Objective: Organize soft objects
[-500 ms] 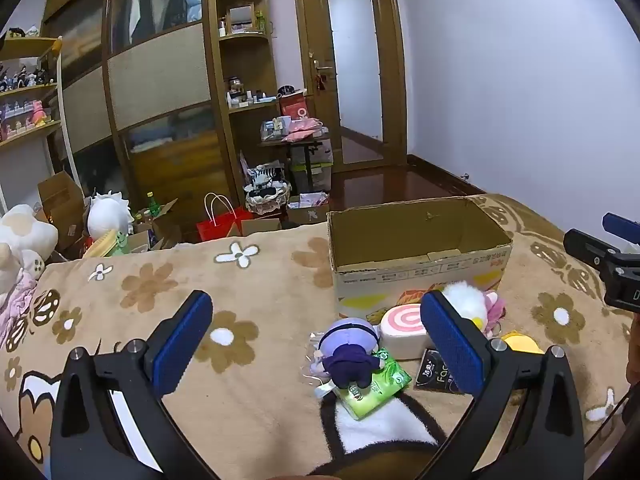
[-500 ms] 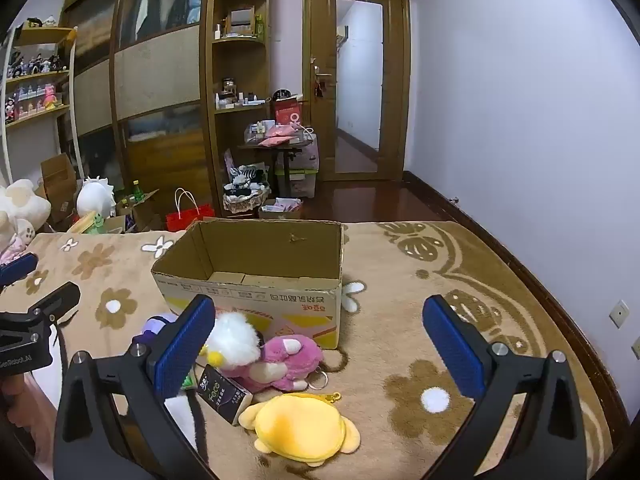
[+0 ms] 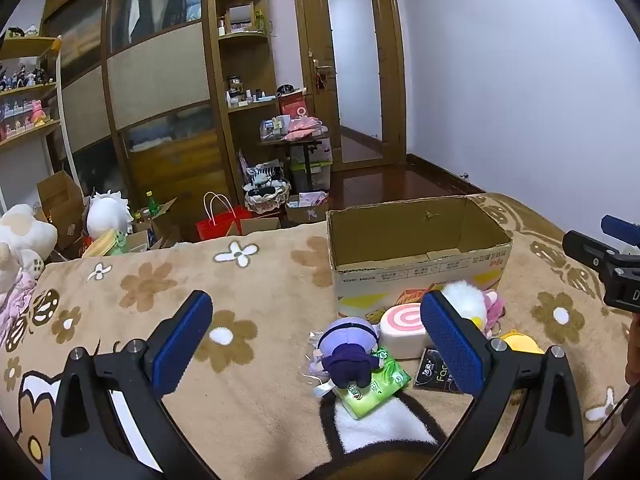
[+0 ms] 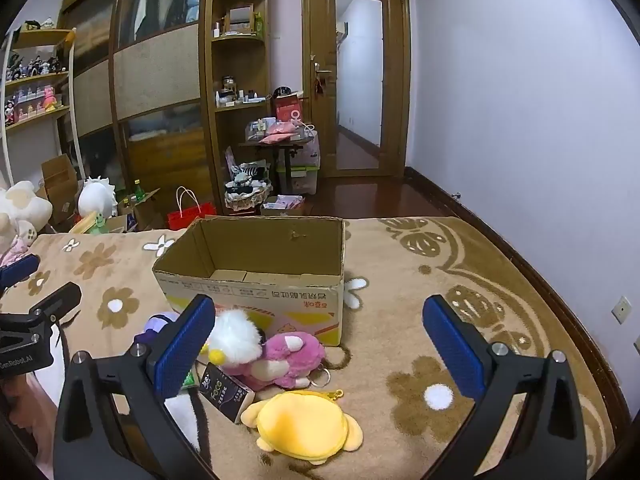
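A bed covered in a tan blanket with brown flowers (image 4: 420, 380) holds an open cardboard box (image 4: 256, 292), standing upright with nothing visible inside it. Just in front of the box lies a small heap of soft things. A purple-haired doll (image 3: 352, 350) lies face down on a green tissue pack (image 3: 374, 390), beside a pink-swirl roll cushion (image 3: 402, 330). To their right, a fluffy white plush (image 4: 236, 336) rests against a pink plush (image 4: 286, 358), which touches the box front. A black tissue pack (image 4: 226, 392) lies just below them, and a yellow plush pouch (image 4: 304, 424) sits nearest the viewer.

The left gripper (image 3: 316, 342) hovers above the blanket with its blue-padded jaws spread wide, holding nothing, the doll showing between them. The right gripper (image 4: 318, 344) also hangs wide open and empty, the pink plush and yellow pouch between its jaws. Beyond the bed are wooden shelves and a door
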Tool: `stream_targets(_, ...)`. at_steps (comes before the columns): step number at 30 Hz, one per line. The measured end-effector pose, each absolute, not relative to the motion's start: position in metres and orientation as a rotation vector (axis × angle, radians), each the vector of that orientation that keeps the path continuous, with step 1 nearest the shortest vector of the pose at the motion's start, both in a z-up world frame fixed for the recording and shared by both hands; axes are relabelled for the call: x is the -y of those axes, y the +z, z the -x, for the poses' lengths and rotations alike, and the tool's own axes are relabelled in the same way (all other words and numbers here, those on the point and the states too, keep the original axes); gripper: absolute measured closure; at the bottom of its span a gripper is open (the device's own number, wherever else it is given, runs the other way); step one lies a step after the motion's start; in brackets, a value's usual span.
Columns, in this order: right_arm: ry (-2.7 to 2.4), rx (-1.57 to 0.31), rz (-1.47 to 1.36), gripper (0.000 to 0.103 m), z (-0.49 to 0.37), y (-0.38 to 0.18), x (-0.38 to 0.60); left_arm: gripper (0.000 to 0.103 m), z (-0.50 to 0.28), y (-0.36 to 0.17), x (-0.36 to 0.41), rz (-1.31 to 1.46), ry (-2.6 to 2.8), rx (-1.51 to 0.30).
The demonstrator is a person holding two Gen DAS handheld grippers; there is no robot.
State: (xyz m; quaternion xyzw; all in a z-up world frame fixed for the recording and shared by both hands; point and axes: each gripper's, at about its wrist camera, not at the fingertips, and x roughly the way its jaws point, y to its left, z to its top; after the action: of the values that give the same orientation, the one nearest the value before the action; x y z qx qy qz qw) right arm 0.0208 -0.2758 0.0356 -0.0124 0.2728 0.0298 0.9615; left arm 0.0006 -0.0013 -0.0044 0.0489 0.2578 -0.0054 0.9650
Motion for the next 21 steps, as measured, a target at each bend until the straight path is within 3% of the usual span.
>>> stream_targets(21,0.065,-0.557,0.029,0.0,-0.0198,0.0353,0.2711,0.0,-0.0051,-0.0032,-0.0021,-0.106,-0.017,-0.541)
